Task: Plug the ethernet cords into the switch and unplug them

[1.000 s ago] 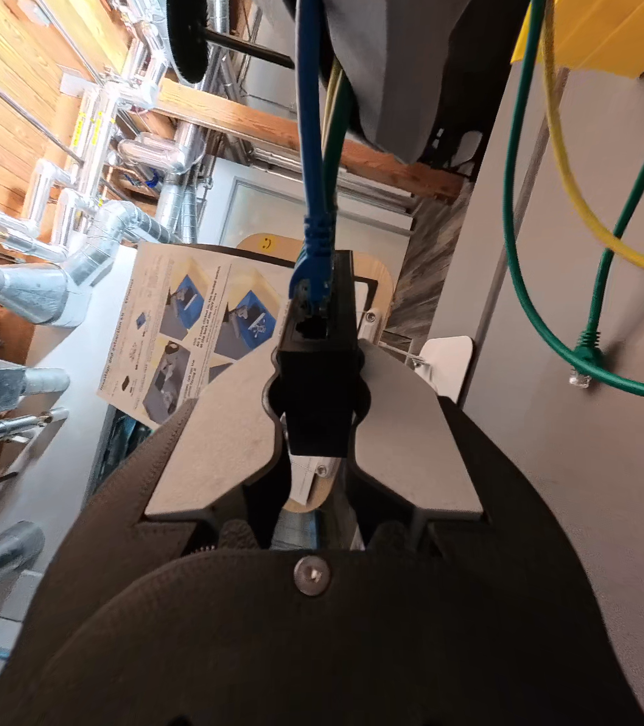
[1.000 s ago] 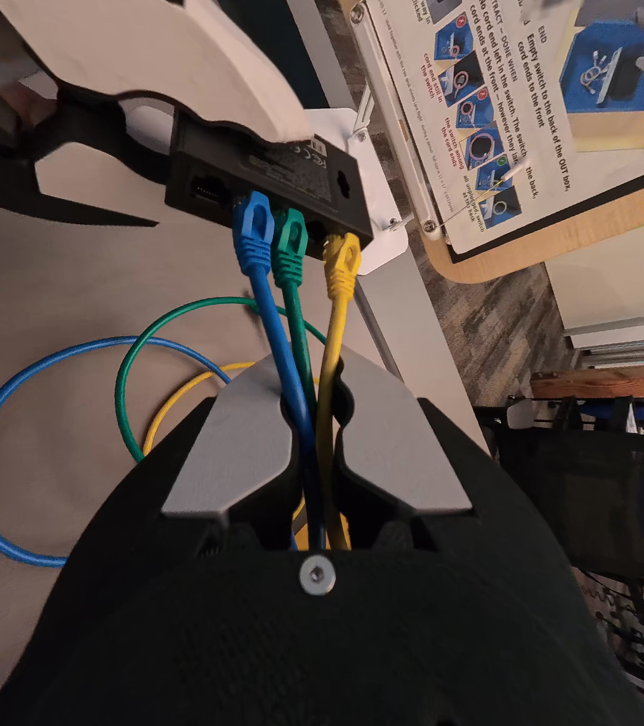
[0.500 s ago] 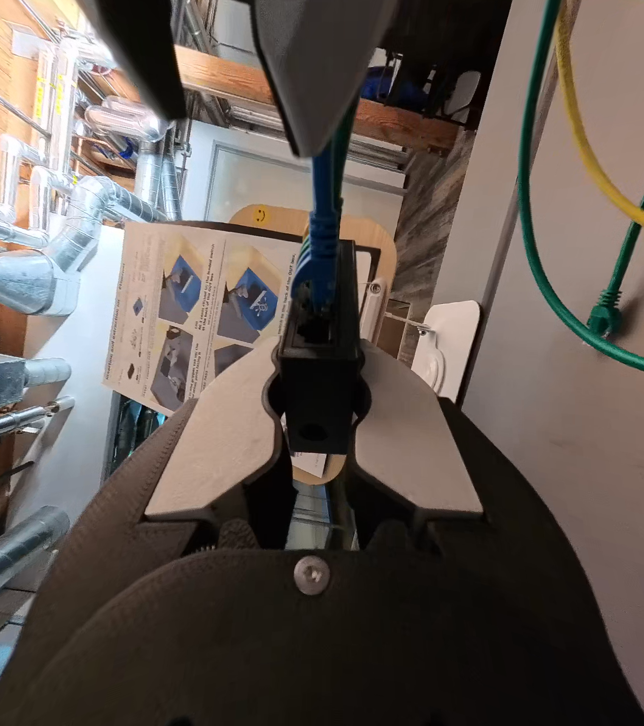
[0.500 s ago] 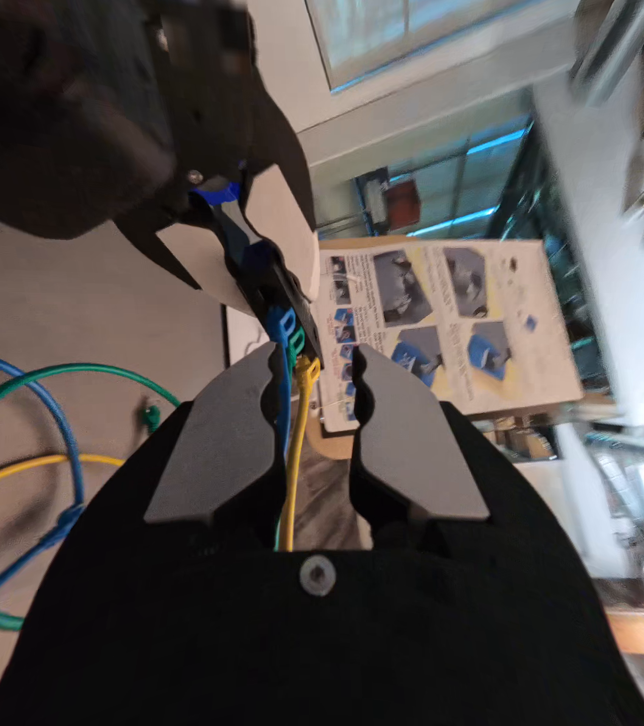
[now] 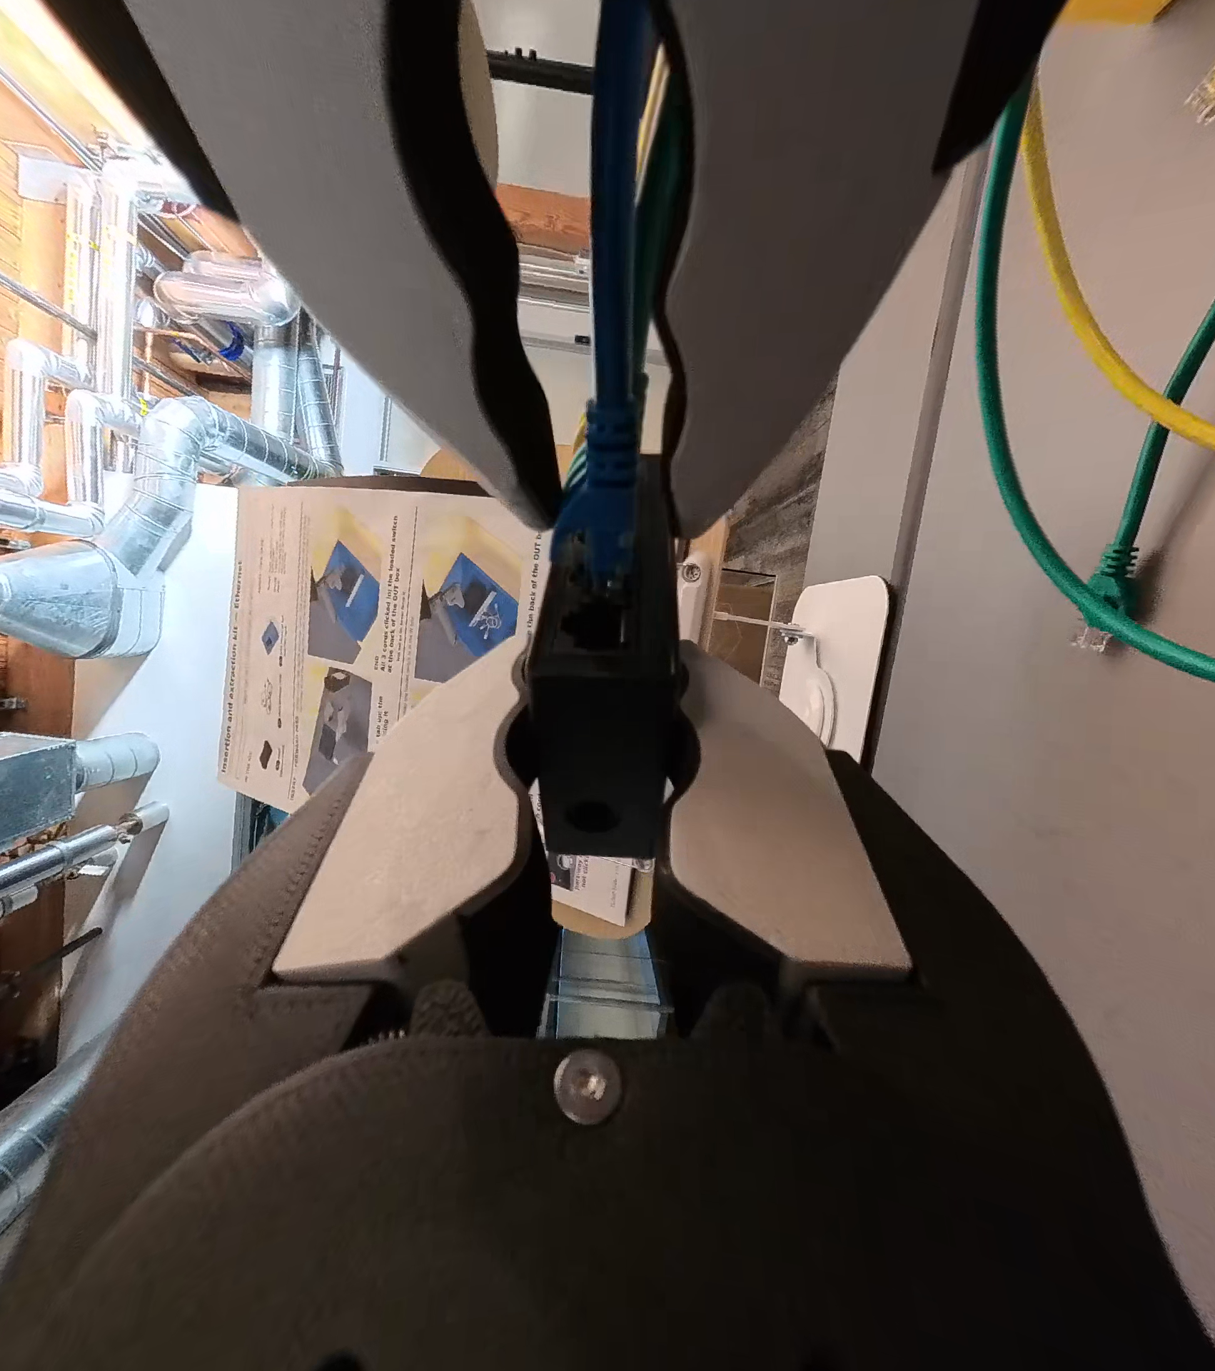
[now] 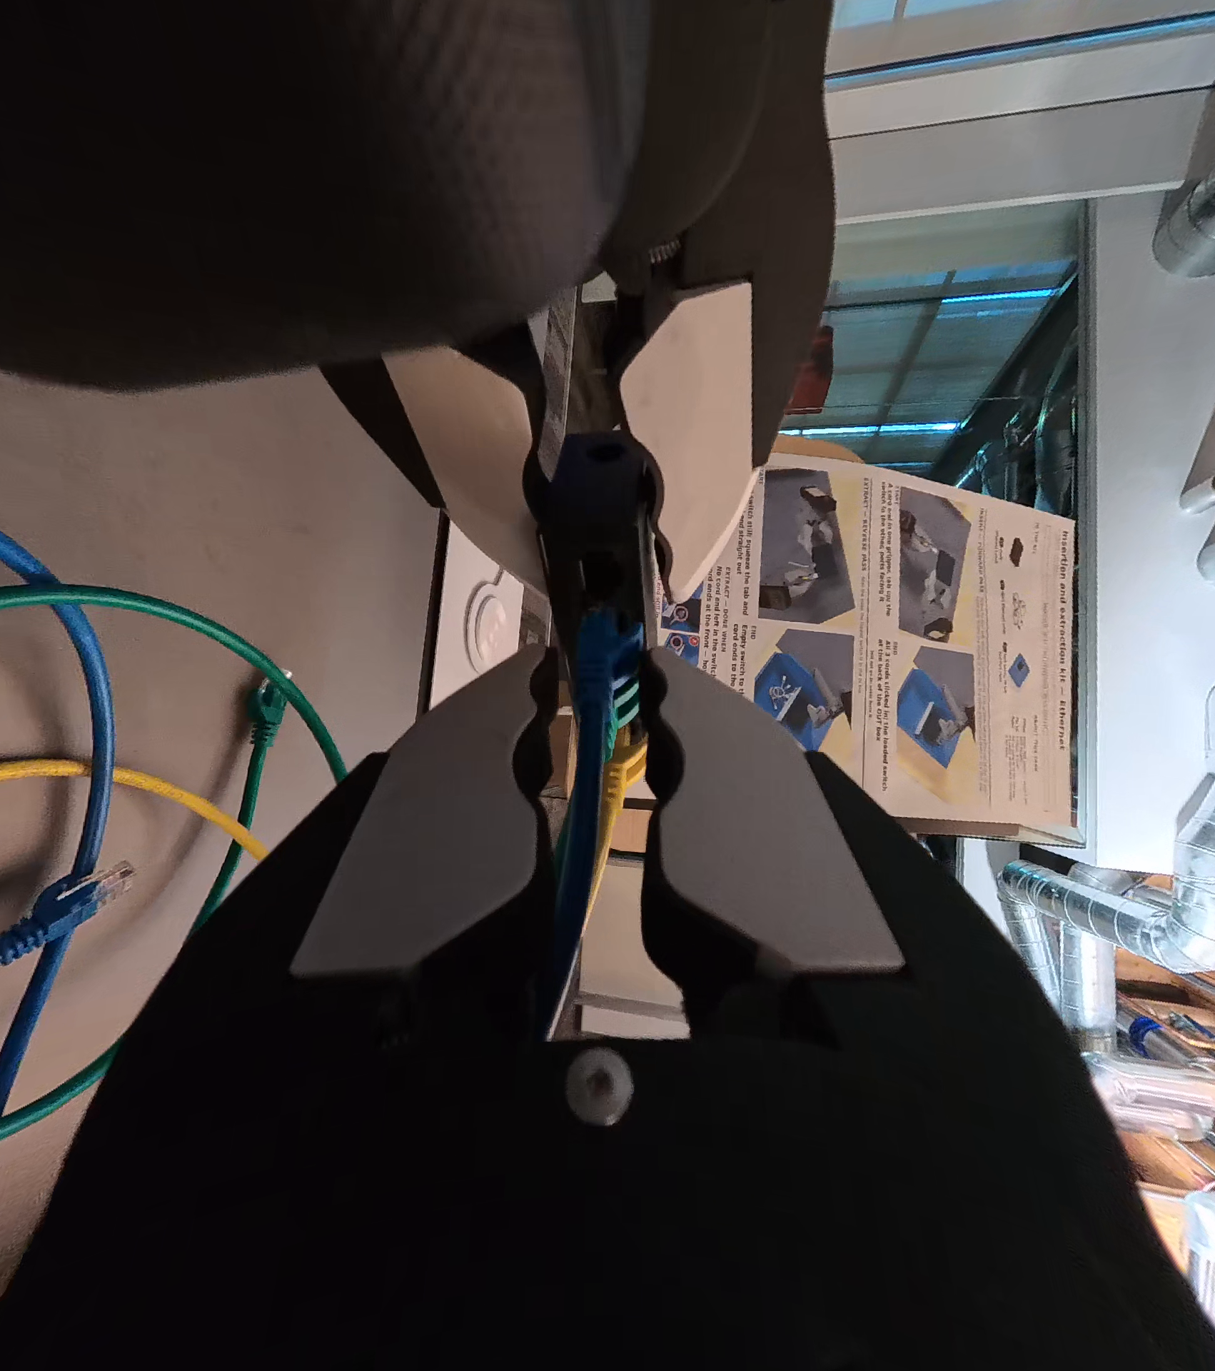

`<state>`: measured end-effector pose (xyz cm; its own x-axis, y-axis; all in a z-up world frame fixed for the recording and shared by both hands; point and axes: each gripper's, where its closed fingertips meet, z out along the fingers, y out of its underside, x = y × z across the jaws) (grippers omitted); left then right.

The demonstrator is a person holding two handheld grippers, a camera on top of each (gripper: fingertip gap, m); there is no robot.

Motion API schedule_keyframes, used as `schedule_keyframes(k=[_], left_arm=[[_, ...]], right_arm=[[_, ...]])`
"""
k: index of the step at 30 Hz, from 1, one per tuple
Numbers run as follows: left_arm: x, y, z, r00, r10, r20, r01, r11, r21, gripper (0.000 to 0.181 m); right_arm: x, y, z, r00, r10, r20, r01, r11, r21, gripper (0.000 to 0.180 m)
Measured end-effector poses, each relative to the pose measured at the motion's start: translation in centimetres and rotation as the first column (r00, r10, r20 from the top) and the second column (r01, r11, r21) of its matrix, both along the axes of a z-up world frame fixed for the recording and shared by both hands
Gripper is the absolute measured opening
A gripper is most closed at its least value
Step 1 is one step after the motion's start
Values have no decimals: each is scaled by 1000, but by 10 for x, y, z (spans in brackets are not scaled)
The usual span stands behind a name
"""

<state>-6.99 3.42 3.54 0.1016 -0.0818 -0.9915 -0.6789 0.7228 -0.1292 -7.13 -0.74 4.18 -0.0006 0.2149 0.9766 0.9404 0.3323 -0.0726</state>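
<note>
My left gripper (image 5: 604, 656) is shut on the black switch (image 5: 608, 749) and holds it in the air. The blue cord (image 5: 608, 482) is plugged into the switch, with the green cord (image 6: 625, 697) and yellow cord (image 6: 619, 779) plugged in beside it. My right gripper (image 6: 597, 656) is open. Its fingertips flank the three plugs just short of the switch (image 6: 593, 512), and the cords run back between its fingers. In the left wrist view the right gripper (image 5: 616, 519) fills the top. Loose plug ends of the green cord (image 5: 1109, 586) and blue cord (image 6: 82, 894) lie on the table.
The grey table (image 5: 1072, 964) carries the loose loops of the cords (image 6: 100, 668). A white plate (image 5: 842, 668) is fixed at the table's edge. An instruction sheet on a board (image 6: 923, 630) stands beyond the edge, with metal ducts (image 5: 70, 593) behind it. The grippers' ends are close to 4 cm from one another.
My right gripper let go of the cords, opened, and slid along them up to the plugs at the switch while turning. My left gripper kept its hold on the switch.
</note>
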Motion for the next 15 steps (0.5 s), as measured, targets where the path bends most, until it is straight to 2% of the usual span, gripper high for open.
schedule_keyframes(k=[7,12,15], left_arm=[[1,2,-4,1000,10,-15,-10,1000,-18,29],[3,2,-10,999,7,-34,-8,999,-34,29],[2,9,-7,997,79,16,-79,997,7,30]], right_arm=[[-2,4,-1,1000,26,6,-26,998,51,18],[-2,4,-6,999,39,-5,-39,999,19,16],[-3,5,-5,999,20,-30,-20,999,26,16]])
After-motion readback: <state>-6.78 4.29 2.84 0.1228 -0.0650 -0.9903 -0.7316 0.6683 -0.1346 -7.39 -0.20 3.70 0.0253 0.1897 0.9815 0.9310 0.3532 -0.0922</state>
